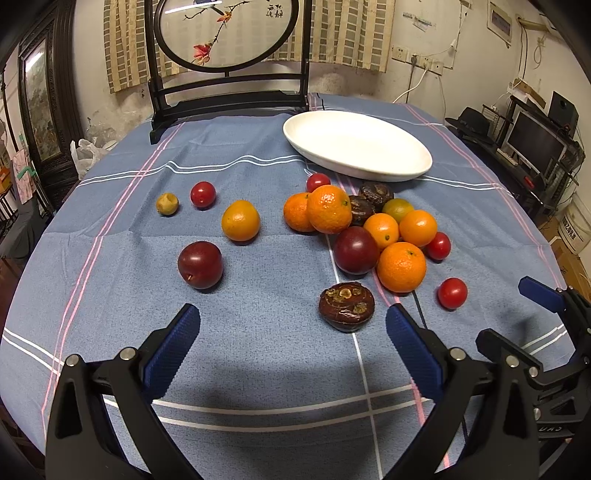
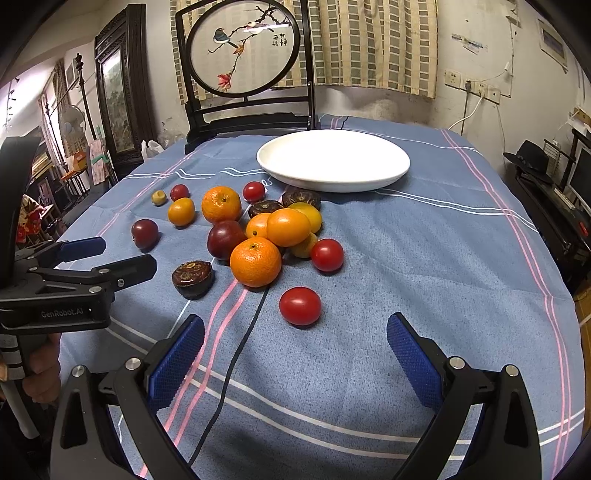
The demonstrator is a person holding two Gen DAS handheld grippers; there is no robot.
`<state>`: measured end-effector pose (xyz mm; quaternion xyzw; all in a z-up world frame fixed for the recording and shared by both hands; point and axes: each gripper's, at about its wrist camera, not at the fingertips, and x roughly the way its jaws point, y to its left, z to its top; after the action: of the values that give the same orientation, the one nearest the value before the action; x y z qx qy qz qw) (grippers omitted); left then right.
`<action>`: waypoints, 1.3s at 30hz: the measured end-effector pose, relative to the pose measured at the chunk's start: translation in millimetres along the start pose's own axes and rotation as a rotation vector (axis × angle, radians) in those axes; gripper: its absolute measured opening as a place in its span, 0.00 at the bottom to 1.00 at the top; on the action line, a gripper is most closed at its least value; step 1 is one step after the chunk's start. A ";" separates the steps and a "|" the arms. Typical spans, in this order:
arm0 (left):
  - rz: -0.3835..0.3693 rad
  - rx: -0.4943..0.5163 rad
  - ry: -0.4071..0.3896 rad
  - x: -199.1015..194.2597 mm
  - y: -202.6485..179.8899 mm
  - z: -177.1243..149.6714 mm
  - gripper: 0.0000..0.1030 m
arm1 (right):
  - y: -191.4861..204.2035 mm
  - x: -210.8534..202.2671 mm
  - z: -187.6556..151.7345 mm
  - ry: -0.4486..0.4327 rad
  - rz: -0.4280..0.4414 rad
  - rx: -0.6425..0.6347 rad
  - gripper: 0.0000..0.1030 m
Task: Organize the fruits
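A pile of fruit lies mid-table on the blue cloth: oranges [image 1: 401, 266] [image 2: 255, 261], dark plums [image 1: 200, 264] [image 2: 225, 238], cherry tomatoes [image 1: 452, 292] [image 2: 300, 305] and brown wrinkled fruits [image 1: 347, 305] [image 2: 192, 277]. Behind them stands an empty white oval plate [image 1: 369, 173] [image 2: 332, 186]. My left gripper [image 1: 291, 332] is open just short of the nearest brown fruit, holding nothing. My right gripper [image 2: 295, 343] is open too, its fingers either side of the spot just in front of the nearest tomato. The left gripper [image 2: 110, 254] also shows at the left edge of the right wrist view.
A dark wooden stand with a round painted screen [image 1: 225, 33] [image 2: 243, 48] rises at the table's far edge. A black cable [image 2: 236, 354] runs across the cloth toward the fruit. Shelves with a monitor [image 1: 535, 144] stand right of the table. A hand [image 2: 40, 373] holds the left gripper's handle.
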<state>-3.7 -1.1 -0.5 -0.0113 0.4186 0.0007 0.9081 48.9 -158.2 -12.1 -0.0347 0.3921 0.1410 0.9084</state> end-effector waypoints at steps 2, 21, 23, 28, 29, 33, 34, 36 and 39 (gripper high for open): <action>-0.001 -0.001 0.001 0.4 0.1 -0.2 0.96 | 0.1 0.0 -0.1 0.000 0.001 0.000 0.96; -0.001 0.004 0.015 1.6 -2.9 -2.2 0.96 | 1.0 3.4 -1.9 0.010 0.001 -0.003 0.96; 0.001 0.005 0.023 3.6 -2.3 -4.5 0.96 | 0.4 4.2 -3.2 0.012 0.000 -0.002 0.96; 0.003 0.011 0.055 14.1 2.0 -12.7 0.96 | -2.6 6.4 -8.2 0.015 0.013 0.013 0.96; 0.002 0.012 0.063 17.0 2.2 -13.7 0.96 | -3.1 7.5 -9.4 0.020 0.019 0.016 0.96; -0.021 0.029 0.086 28.0 -4.2 -13.1 0.96 | -3.0 8.0 -10.9 0.024 0.037 0.006 0.96; -0.031 0.044 0.090 31.3 -9.1 -10.4 0.96 | -3.5 7.7 -11.0 0.023 0.039 0.005 0.96; -0.041 0.070 0.094 35.6 -17.4 -5.4 0.93 | -5.9 6.0 -10.9 0.020 0.041 0.009 0.96; -0.063 0.117 0.115 47.2 -29.9 2.3 0.74 | -10.4 4.2 -10.3 0.016 0.040 0.017 0.96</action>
<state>29.0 -31.3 -34.3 0.0284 0.4686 -0.0530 0.8813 47.3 -168.9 -22.7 -0.0203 0.4013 0.1556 0.9024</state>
